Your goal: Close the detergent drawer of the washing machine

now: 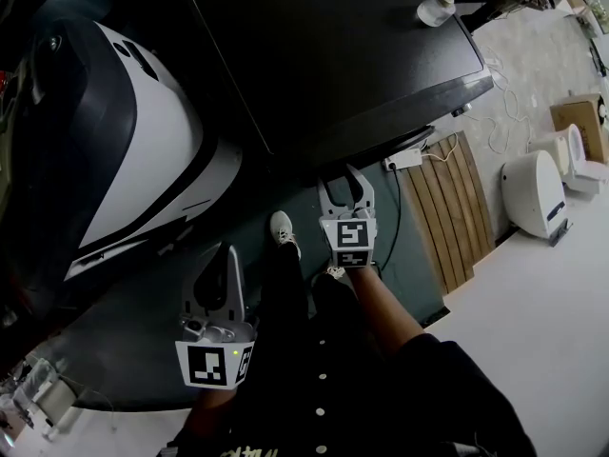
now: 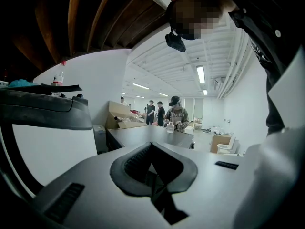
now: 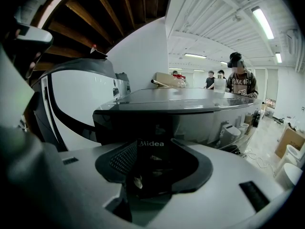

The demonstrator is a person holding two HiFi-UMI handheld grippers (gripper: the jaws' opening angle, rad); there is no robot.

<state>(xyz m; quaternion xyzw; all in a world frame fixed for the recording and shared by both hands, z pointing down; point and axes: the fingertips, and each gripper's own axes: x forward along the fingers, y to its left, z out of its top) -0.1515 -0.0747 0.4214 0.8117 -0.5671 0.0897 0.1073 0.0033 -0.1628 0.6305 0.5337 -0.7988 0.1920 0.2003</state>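
Note:
A black Midea washing machine (image 1: 343, 55) fills the top middle of the head view; its glossy dark front (image 3: 181, 123) faces me in the right gripper view. The front is too dark for me to make out the detergent drawer's outline. My right gripper (image 1: 347, 184) is open, its fingers spread just below the machine's front edge. In the right gripper view the Midea badge (image 3: 150, 143) shows between the jaws of the right gripper (image 3: 152, 156). My left gripper (image 1: 219, 269) hangs lower left, away from the washer, shut on nothing. Its pads (image 2: 138, 161) meet in the left gripper view.
A white and dark machine (image 1: 143, 160) stands at the left. A clear cup (image 1: 436, 8) sits on the washer's top. A power strip (image 1: 404, 160), a slatted wooden board (image 1: 452, 208) and white toilets (image 1: 538, 193) lie to the right. My shoe (image 1: 283, 231) is on the dark floor mat.

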